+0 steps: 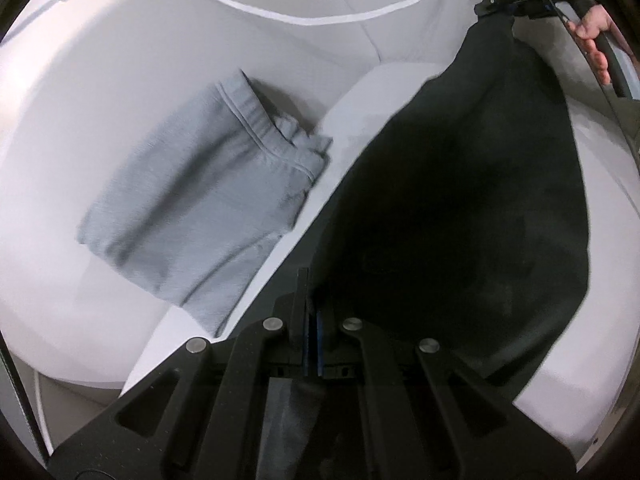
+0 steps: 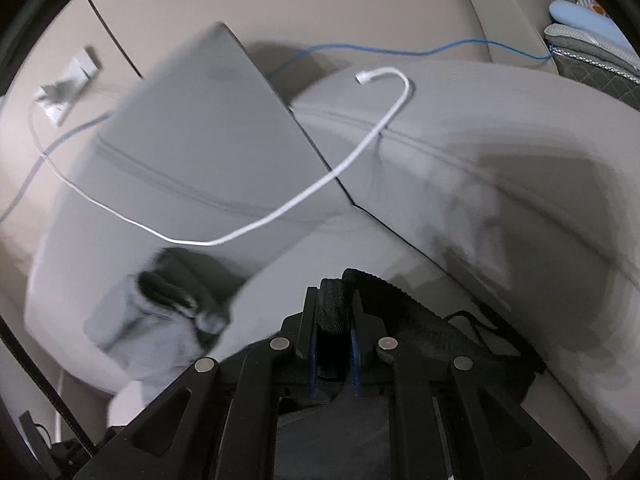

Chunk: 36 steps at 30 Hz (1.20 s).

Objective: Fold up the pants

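Note:
Black pants [image 1: 460, 200] hang stretched over a grey sofa seat [image 1: 392, 92], held between both grippers. My left gripper [image 1: 312, 300] is shut on one edge of the black fabric at the bottom of the left wrist view. The right gripper [image 1: 500, 4] grips the far end at the top right, with a hand [image 1: 596, 36] on its handle. In the right wrist view my right gripper [image 2: 334, 300] is shut on a thick bunched fold of the black pants [image 2: 404, 316], which trail off to the right.
A folded grey pair of pants [image 1: 200, 196] lies on the left cushion. A white charging cable [image 2: 320, 184] loops over the sofa back cushions [image 2: 200, 140]. A blue cable [image 2: 400, 50] runs behind. A grey bag [image 2: 592, 60] sits at far right.

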Tool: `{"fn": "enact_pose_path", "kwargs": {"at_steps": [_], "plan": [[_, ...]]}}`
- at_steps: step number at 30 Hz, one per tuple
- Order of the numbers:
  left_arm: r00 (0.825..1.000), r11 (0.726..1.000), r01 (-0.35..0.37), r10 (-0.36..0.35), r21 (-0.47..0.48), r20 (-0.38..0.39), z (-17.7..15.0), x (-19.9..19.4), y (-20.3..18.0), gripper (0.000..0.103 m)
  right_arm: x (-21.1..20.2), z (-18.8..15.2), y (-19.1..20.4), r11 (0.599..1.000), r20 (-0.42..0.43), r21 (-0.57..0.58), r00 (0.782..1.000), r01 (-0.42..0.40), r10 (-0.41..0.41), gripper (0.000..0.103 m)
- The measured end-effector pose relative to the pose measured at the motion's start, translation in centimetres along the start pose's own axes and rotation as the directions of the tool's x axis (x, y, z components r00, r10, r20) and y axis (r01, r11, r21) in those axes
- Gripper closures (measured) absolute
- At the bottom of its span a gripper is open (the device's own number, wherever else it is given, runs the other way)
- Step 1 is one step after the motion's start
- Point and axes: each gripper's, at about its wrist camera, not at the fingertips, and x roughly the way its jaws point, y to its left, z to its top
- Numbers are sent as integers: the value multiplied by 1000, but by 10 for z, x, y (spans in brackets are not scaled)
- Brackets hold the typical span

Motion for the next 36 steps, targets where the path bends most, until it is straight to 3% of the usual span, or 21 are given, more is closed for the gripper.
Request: {"fn": "enact_pose_path", "kwargs": {"at_steps": [3, 12, 16, 20, 25, 29, 31, 33, 34, 35, 36], "plan": [[999, 1000, 28, -27, 10, -42, 1, 27, 2, 103, 27, 4, 3, 998, -38, -26, 998, 49, -50, 92], [977, 983, 153, -166, -107, -135, -4, 96, 20, 103, 95, 3, 5, 985, -138, -98, 978, 141, -154, 92], [968, 972, 187, -207, -142, -144, -14, 117, 19, 102, 122, 1, 1, 980, -173, -112, 968, 164, -182, 91], [961, 949, 231, -256, -216, -99, -18, 123, 32, 99, 134, 0, 0, 969, -168, -162, 962, 188, -215, 91], [970, 943, 216, -236, -253, -53, -16, 117, 44, 99, 143, 7, 3, 965, -146, -162, 962, 208, -232, 90], [974, 942, 169, -204, -289, -96, -15, 129, 42, 92, 153, 6, 12, 935, -119, -262, 953, 241, -279, 87], [978, 932, 141, -184, -334, -100, -12, 129, 46, 79, 157, 8, 13, 919, -114, -305, 949, 249, -295, 85], [975, 900, 175, -216, -400, -60, -15, 122, 58, 71, 156, 13, 11, 921, -126, -298, 946, 250, -298, 76], [975, 883, 185, -221, -431, -35, -18, 115, 66, 54, 153, 18, 12, 915, -122, -309, 943, 259, -308, 68], [975, 864, 194, -221, -466, -4, -22, 107, 74, 44, 149, 21, 14, 906, -106, -328, 943, 268, -317, 45], [974, 845, 210, -225, -491, 31, -25, 99, 80, 25, 144, 23, 16, 897, -85, -350, 945, 269, -316, 25]]}}
